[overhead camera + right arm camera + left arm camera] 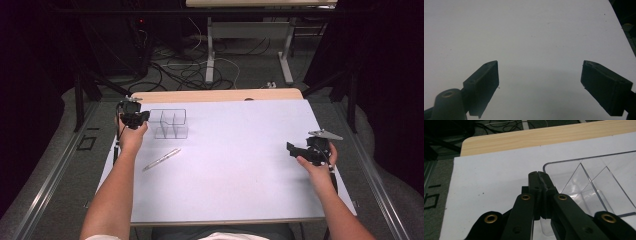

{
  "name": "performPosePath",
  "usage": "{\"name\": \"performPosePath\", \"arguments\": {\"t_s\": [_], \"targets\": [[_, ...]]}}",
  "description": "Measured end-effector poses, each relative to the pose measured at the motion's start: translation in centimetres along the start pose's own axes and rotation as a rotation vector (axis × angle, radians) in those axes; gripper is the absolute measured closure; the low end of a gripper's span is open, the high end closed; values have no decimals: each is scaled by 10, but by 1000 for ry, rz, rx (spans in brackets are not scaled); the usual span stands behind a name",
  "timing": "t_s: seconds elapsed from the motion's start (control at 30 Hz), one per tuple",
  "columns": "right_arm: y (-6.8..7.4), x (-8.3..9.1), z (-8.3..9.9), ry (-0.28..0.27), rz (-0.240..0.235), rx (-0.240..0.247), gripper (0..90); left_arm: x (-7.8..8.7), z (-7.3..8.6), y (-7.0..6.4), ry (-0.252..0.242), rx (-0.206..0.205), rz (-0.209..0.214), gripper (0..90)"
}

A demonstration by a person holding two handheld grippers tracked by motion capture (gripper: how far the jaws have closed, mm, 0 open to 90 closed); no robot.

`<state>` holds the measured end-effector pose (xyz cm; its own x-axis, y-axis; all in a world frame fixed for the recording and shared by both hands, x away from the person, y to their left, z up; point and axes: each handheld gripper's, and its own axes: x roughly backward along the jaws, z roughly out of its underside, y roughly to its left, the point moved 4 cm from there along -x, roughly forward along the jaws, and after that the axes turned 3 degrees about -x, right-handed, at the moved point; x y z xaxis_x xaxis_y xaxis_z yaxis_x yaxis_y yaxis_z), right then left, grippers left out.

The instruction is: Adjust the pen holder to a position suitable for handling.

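A clear plastic organiser box (170, 123) with dividers stands at the far left of the white table sheet (225, 165). My left gripper (142, 116) hovers just left of it, jaws pressed together with nothing between them. In the left gripper view the shut tips (539, 177) sit beside the box's near corner (554, 167). A silver pen (161, 159) lies on the sheet in front of the box. My right gripper (295, 149) is held at the right side, jaws wide apart over bare sheet (540, 70).
The wooden table edge (215, 95) runs along the back, past the sheet. Cables and metal table legs (210, 55) lie on the floor beyond. Dark frame rails flank the table on both sides.
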<state>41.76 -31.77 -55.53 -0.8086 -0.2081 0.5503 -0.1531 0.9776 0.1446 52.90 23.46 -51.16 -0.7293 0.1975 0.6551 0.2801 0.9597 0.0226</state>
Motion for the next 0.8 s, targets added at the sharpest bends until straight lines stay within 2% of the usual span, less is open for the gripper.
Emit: {"name": "performPosePath", "arguments": {"t_s": [0.4,0.8], "targets": [[2,-1,1,6,-5,-2,145,-2,-2,-22,-7,-49,35,900],[3,-2,2,14,-9,9,145,-2,-3,-48,-6,-47,84,900]]}}
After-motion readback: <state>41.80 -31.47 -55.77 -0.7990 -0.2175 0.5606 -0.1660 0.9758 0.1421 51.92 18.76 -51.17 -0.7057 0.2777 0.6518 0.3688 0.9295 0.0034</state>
